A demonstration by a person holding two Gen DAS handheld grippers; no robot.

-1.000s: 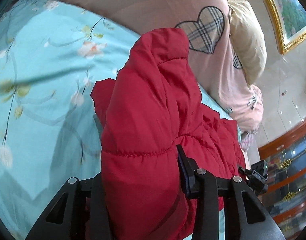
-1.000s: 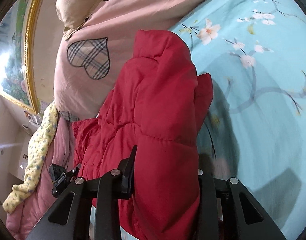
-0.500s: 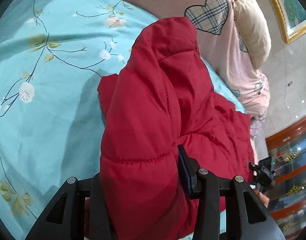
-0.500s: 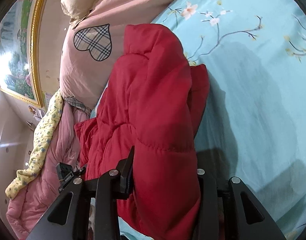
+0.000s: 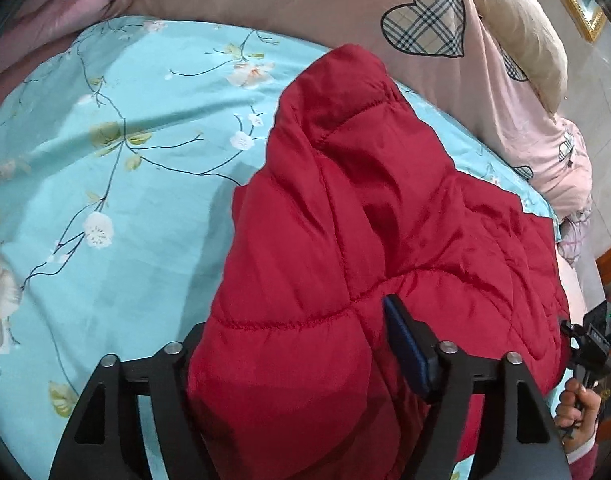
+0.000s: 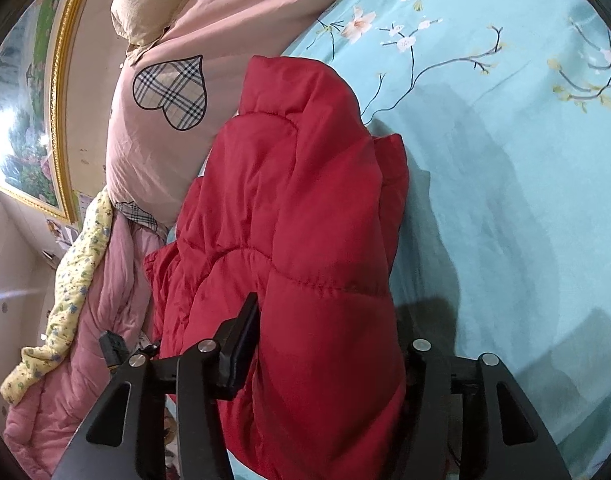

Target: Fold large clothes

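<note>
A red quilted puffer jacket [image 5: 345, 220] hangs between both grippers over a turquoise floral bedsheet [image 5: 105, 200]. My left gripper [image 5: 293, 344] is shut on a thick padded fold of the jacket, which bulges over and hides the left finger. My right gripper [image 6: 329, 340] is shut on another padded fold of the same jacket [image 6: 297, 200]. The far end of the jacket droops toward the sheet [image 6: 525, 160]. The right gripper also shows at the right edge of the left wrist view [image 5: 593, 344], with the person's hand under it.
A pink duvet with plaid hearts [image 5: 425, 12] and a beige pillow [image 5: 517, 32] lie beyond the jacket. A yellow floral cloth [image 6: 73, 264] and pink quilt [image 6: 57, 392] lie at the bed's edge. A gold-framed picture [image 6: 33, 92] hangs on the wall.
Both grippers have carried the jacket along over the sheet, with the duvet now farther up in view. The jacket's folded end has dropped lower toward the sheet. Both grips are unchanged.
</note>
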